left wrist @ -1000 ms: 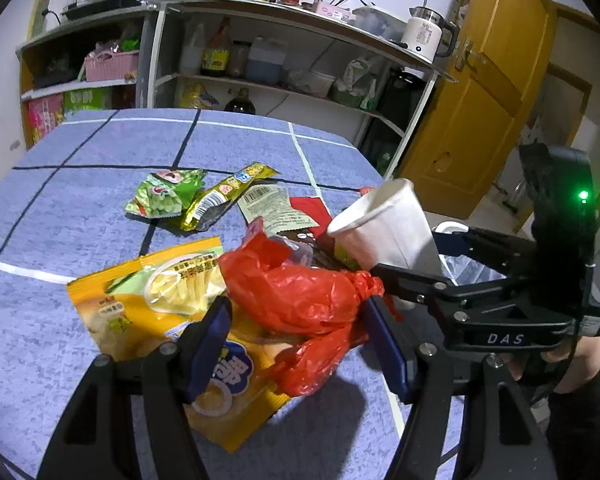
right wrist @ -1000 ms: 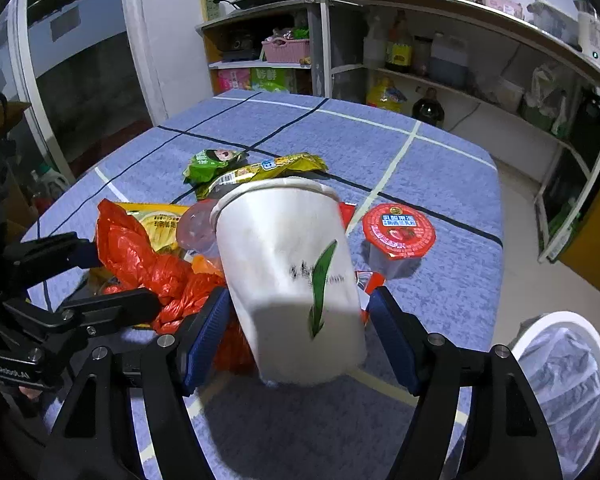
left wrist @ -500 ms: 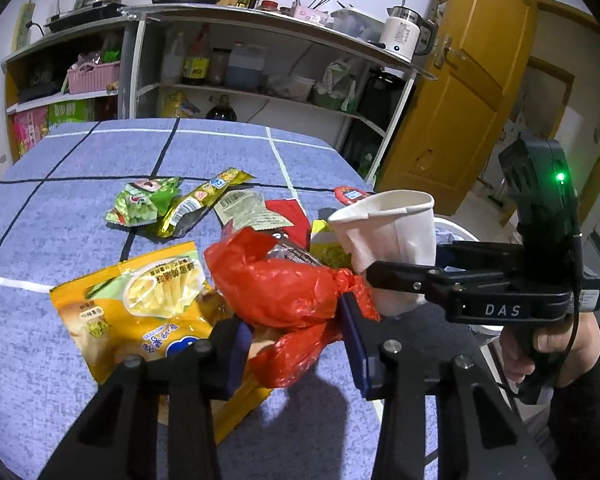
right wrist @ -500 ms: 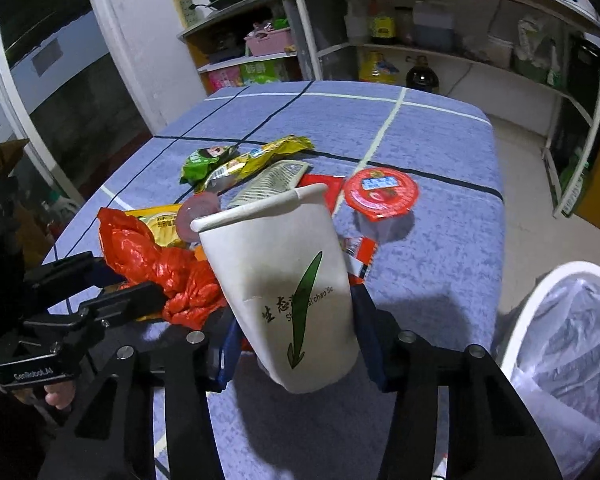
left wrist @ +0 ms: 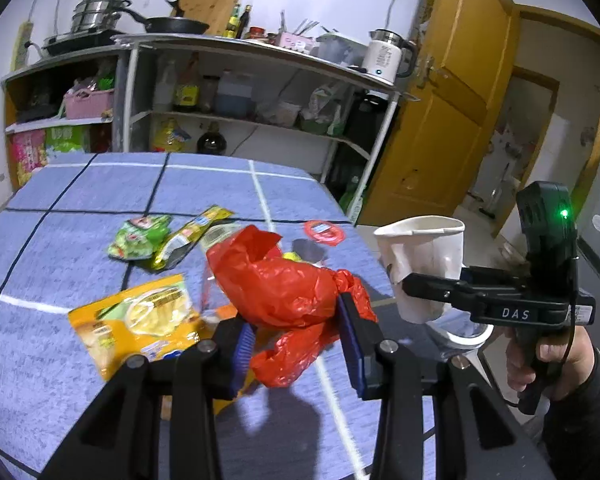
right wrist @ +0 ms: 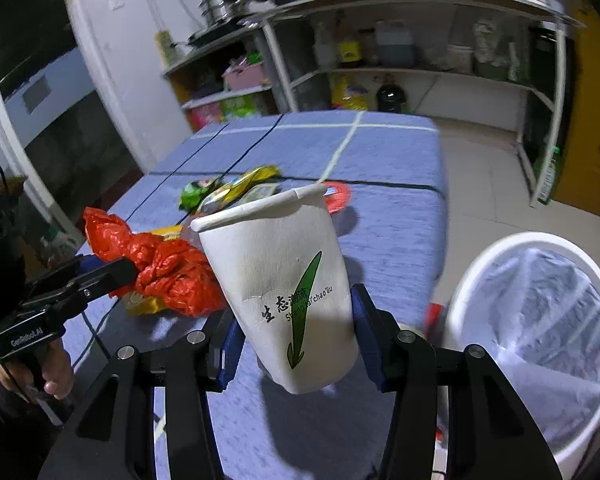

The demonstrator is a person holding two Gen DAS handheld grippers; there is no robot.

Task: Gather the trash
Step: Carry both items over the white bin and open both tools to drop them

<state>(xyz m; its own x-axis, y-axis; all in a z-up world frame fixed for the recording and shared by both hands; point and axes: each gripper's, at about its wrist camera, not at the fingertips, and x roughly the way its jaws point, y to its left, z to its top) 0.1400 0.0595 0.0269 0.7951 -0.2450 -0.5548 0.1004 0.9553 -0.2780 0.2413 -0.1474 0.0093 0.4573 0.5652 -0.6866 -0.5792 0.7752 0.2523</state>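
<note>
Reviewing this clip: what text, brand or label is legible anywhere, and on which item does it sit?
"DAS": side of the black right gripper.
"GenRobot.AI": side of the black left gripper.
"Sheng Tai chao liu", beside Chinese characters and a green arrow: white paper cup.
Yellow snack bag, green wrapper, round red lid: print too blurred.

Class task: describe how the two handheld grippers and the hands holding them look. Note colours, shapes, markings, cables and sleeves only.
Both grippers are black, with angular forked arms, silver bolts and blue-padded jaws. The right gripper reads "DAS" in white, with a boxy top showing a green light and a thin black cable at its pistol grip. The left gripper reads "GenRobot.AI". The right hand is bare below a dark sleeve; the left hand is bare too.
</note>
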